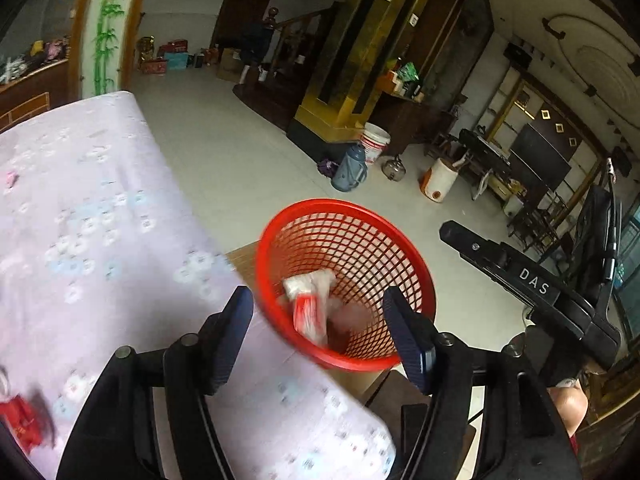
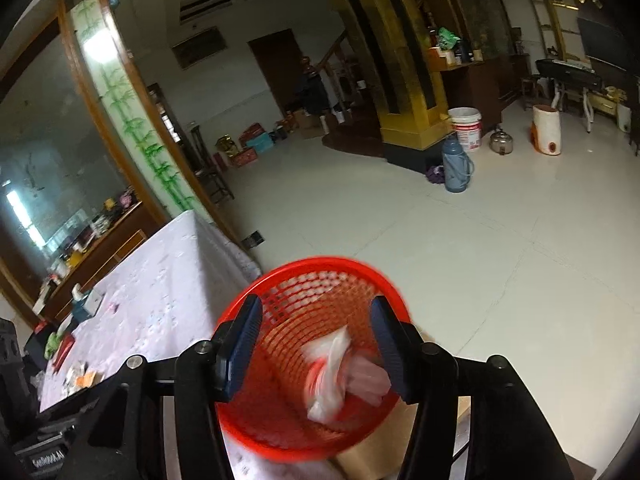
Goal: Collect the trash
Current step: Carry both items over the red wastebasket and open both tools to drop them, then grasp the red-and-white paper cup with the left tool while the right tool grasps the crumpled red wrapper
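Two black grippers with dark blue pads hang over a red plastic mesh basket [image 1: 346,280], which stands just beside the edge of the desk [image 1: 100,220] draped in a pale lilac flowered cloth. The left gripper [image 1: 318,340] gapes wide with nothing between its pads, and so does the right gripper [image 2: 316,354]. Inside the basket lies blurred trash: a red-and-white wrapper [image 1: 310,306] and crumpled white plastic [image 2: 332,376]. A small red packet [image 1: 22,424] lies on the desk near its edge.
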A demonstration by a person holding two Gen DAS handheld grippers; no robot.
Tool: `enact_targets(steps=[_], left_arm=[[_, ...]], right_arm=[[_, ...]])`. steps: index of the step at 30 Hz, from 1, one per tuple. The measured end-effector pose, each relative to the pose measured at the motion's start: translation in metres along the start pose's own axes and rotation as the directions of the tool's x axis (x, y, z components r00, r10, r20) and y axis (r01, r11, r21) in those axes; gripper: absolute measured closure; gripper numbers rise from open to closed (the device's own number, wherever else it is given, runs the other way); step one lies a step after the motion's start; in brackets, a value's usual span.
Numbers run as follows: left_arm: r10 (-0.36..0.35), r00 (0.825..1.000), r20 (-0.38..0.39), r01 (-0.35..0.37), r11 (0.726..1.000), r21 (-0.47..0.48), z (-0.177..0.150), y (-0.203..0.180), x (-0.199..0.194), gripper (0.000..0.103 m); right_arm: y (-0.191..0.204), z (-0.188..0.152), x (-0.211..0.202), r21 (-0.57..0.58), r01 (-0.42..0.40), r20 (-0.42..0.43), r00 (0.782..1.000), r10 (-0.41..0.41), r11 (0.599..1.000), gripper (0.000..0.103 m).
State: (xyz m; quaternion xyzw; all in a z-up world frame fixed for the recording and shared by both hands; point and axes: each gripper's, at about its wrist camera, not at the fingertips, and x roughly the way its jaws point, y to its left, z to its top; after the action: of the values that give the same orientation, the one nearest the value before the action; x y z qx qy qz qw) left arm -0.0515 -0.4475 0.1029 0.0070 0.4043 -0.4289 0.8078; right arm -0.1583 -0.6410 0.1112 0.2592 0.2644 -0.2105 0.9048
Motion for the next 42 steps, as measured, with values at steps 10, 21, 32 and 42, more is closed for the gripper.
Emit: enact_targets(steps=[10,21,32,42], left_arm=[[0.132,0.989,0.069,-0.133,0.991,-0.002,-0.057,0.041,-0.092,0.032],[0.309,0.942,0.129,-0.289,0.945,-0.155,-0.118,0.123,-0.198,0.032],[0.477,0.874,0.099,-0.395,0.813,-0.427,-0.173,0.236,-0.272,0.029],[0.362,0.932,0.026,-0.295,0.798,-0.526,-0.184,0.289,-0.233,0.029]], right_arm=[[0.072,-0.053,-0.017,-0.115,-0.182,-0.097,0.981,0.171,0.977,0.039],[0.159,-0.115,0.001,-0.241,-0.336,-0.283,0.922,0.266,0.910,0.038],[0.209,-0.155,0.005,-0.311,-0.412,-0.374,0.881,0.289,0.856,0.038],[0.227,-0.167,0.006,-0.336,-0.422,-0.396,0.875,0.281,0.842,0.038]])
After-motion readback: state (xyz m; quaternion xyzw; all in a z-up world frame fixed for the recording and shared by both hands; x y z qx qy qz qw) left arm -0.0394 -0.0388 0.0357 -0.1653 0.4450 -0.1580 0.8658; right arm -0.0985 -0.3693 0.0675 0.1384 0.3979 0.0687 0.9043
